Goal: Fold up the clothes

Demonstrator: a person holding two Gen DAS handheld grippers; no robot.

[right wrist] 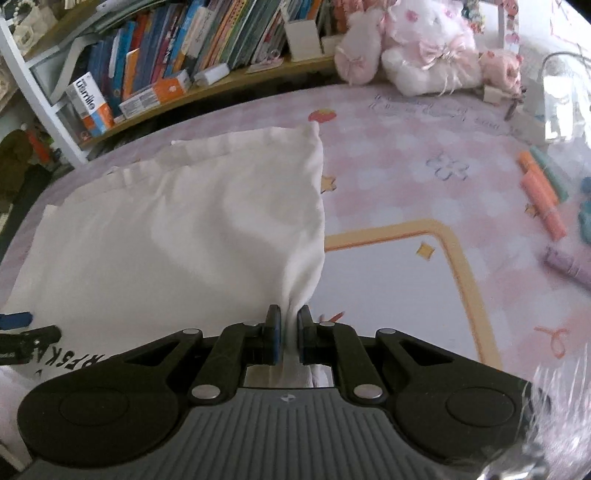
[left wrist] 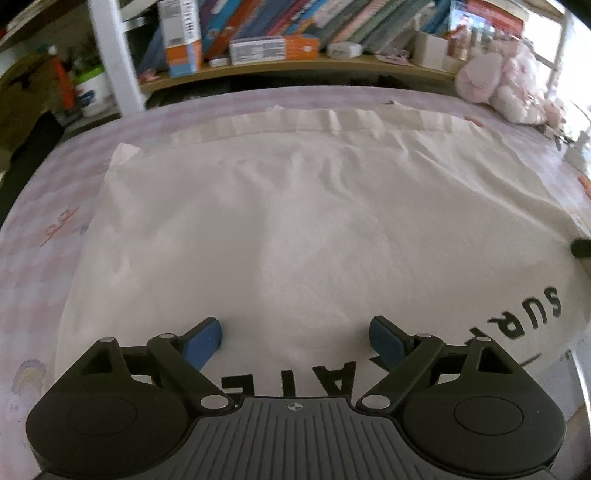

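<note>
My right gripper (right wrist: 289, 325) had its jaws pinching the near right edge of the white shirt (right wrist: 166, 236), the cloth gathered into a narrow bunch between the blue pads and running back under my body, where I lost it. From that pinch the shirt's right edge climbed toward twelve o'clock to a corner near a red strawberry print (right wrist: 322, 115). The shirt lay spread on the pink patterned counter (right wrist: 406, 155). At three o'clock some coloured pens (right wrist: 543, 195) lay well apart from it, smeared by the lens.

My left gripper (left wrist: 295, 341) hovered with jaws spread wide over the shirt's (left wrist: 295, 221) near part, nothing between the pads; I could not tell whether the tips touched the cloth. Black lettering (left wrist: 532, 317) ran along the near edge, half hidden under my fingers and cut off, so I could read only scraps. At three o'clock a dark tip, probably my other gripper, just broke the frame. Toward one o'clock sat a blurred pink plush toy (left wrist: 498, 85), and at twelve a shelf of books (left wrist: 295, 29).
</note>
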